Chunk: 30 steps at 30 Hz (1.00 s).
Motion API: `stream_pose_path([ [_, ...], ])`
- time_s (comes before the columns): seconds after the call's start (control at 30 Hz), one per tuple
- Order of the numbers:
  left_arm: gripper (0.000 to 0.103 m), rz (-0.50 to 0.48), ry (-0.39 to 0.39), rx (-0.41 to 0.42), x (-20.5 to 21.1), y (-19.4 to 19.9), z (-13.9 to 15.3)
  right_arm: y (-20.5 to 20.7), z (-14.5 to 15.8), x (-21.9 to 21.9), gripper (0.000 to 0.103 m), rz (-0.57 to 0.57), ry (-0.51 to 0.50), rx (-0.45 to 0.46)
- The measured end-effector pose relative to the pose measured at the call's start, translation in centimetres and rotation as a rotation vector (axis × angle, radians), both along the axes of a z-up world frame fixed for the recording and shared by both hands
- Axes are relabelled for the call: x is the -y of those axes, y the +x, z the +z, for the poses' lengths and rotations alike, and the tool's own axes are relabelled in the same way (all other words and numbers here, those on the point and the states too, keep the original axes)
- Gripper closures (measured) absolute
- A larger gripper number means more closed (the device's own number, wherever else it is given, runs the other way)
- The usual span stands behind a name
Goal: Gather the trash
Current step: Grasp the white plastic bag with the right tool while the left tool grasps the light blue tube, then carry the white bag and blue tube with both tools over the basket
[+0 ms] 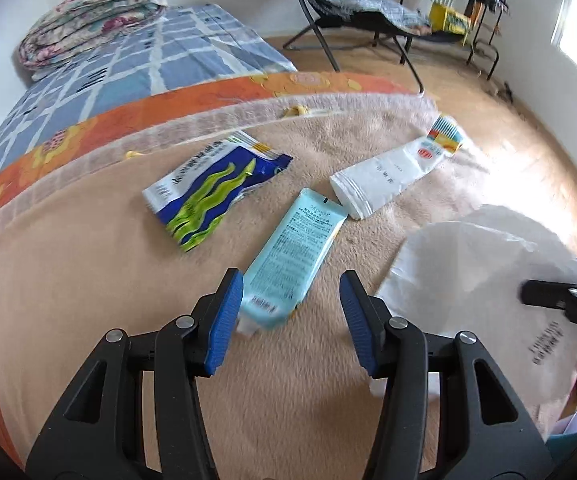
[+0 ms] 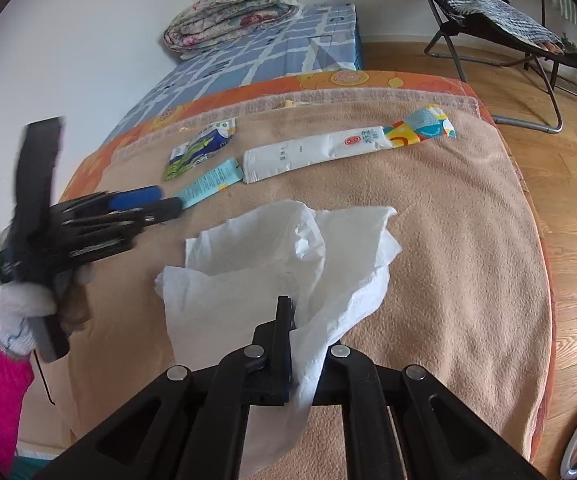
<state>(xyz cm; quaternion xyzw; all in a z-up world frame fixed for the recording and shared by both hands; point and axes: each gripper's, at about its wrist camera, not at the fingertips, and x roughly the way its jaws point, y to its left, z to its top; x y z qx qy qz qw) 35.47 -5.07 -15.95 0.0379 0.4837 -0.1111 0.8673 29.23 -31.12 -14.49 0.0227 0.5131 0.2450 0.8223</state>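
Observation:
Three empty wrappers lie on a tan blanket (image 1: 88, 288): a light-blue sachet (image 1: 292, 256), a blue-and-green snack bag (image 1: 212, 192) and a long white wrapper (image 1: 388, 172) with a colourful end. My left gripper (image 1: 292, 312) is open, its blue pads either side of the light-blue sachet's near end. My right gripper (image 2: 294, 320) is shut on the rim of a white plastic bag (image 2: 284, 256), holding its mouth open over the blanket. The left gripper (image 2: 160, 202) shows in the right wrist view, at the sachet (image 2: 208, 184).
The blanket covers a bed with an orange flowered edge (image 1: 192, 96) and a blue checked sheet (image 1: 136, 60). A folded floral quilt (image 1: 96, 12) lies at the far end. A black folding chair (image 1: 352, 8) stands on the wooden floor (image 2: 568, 184) beyond.

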Motion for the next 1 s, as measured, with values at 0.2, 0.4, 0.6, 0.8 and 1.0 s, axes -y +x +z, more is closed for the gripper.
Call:
stream_pose_path([
  [0.2,0.052,-0.024,0.143,-0.024,1.7,1.6,-1.6,-0.4,0.6,-0.1,0.101,0.011,0.015,0.016],
  [0.4,0.091,-0.012,0.082,-0.032,1.4,2.1,-1.3,-0.5,0.4,-0.1,0.101,0.014,0.024,0.009],
  [0.6,0.093,0.002,0.020,-0.005,0.8,1.5,-0.4,-0.8,0.7,-0.1,0.102,0.014,0.028,0.021],
  [0.8,0.095,0.011,-0.037,0.031,-0.2,-0.8,1.7,-2.0,2.4,-0.4,0.103,0.028,0.025,0.059],
  [1.0,0.096,0.023,-0.088,0.041,-1.0,-3.5,3.3,-4.0,5.1,-1.0,0.103,0.055,0.010,0.117],
])
